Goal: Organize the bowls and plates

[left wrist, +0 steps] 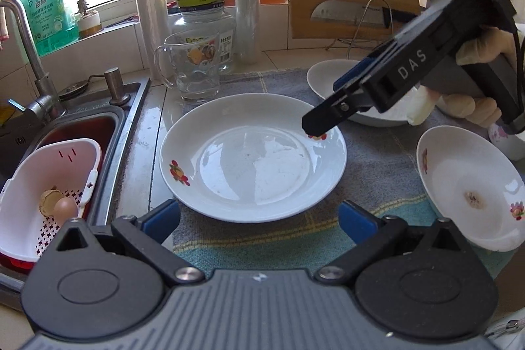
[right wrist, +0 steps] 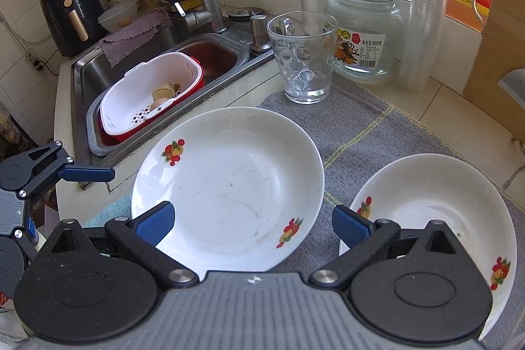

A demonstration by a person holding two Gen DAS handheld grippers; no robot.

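Both grippers, left gripper and right gripper, gape wide, empty; glass mug beside plate risks toppling.

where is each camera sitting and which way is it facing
Left wrist: rides on the left gripper, angled down across the large plate toward the window; the open jaws frame the plate, and the right gripper with a gloved hand enters from the right.
Right wrist: rides on the right gripper, angled down over the same large plate toward the sink; jaws open and empty, left gripper at the left edge.
Shared: large plate, glass mug, jar, white basket.
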